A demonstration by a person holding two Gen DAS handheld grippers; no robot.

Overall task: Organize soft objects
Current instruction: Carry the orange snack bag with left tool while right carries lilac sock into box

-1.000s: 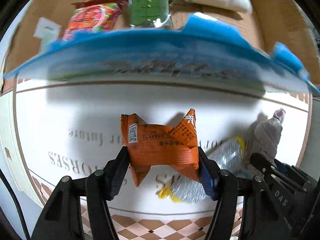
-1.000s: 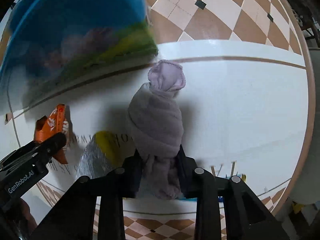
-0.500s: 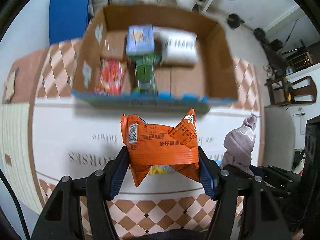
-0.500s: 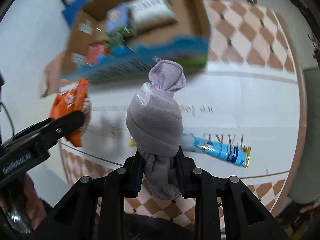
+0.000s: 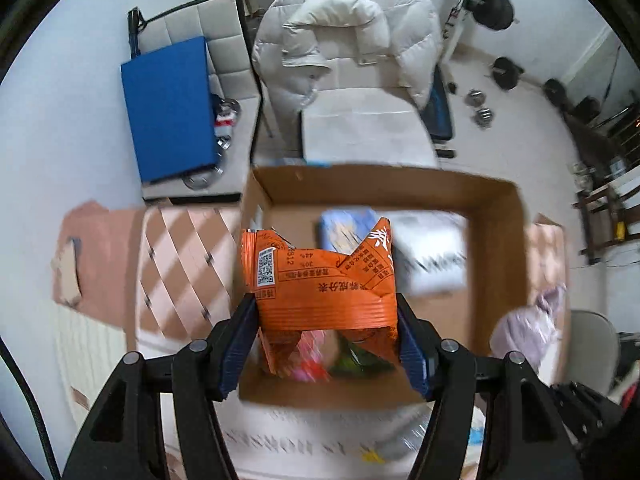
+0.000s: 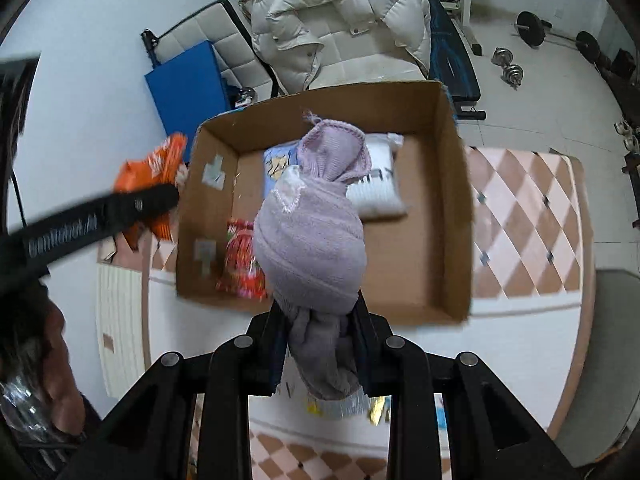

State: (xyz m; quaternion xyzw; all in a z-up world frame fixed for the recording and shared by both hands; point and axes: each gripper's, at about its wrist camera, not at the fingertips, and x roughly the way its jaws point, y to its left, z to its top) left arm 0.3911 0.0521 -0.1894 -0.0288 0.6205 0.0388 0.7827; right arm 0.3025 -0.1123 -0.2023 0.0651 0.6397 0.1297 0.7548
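Observation:
My left gripper (image 5: 326, 344) is shut on an orange snack packet (image 5: 324, 284) and holds it high over the open cardboard box (image 5: 496, 248). My right gripper (image 6: 320, 324) is shut on a rolled lilac cloth bundle (image 6: 312, 240), held above the same box (image 6: 452, 208). The orange packet (image 6: 154, 168) and the left gripper's arm show at the left in the right wrist view. The lilac bundle (image 5: 524, 328) shows at the right edge in the left wrist view. Inside the box lie a red snack packet (image 6: 240, 264), a light blue pack (image 6: 278, 168) and a white bag (image 6: 378, 192).
The box sits on a white table (image 6: 500, 344) over checkered floor tiles (image 6: 524, 216). A silver and yellow wrapper (image 6: 348, 408) lies on the table below the right gripper. A white puffy jacket (image 5: 352, 40), a blue board (image 5: 172, 108) and weights stand behind.
Both grippers have risen well above the table with their loads and now look down into the box, which was close and blurred one second ago.

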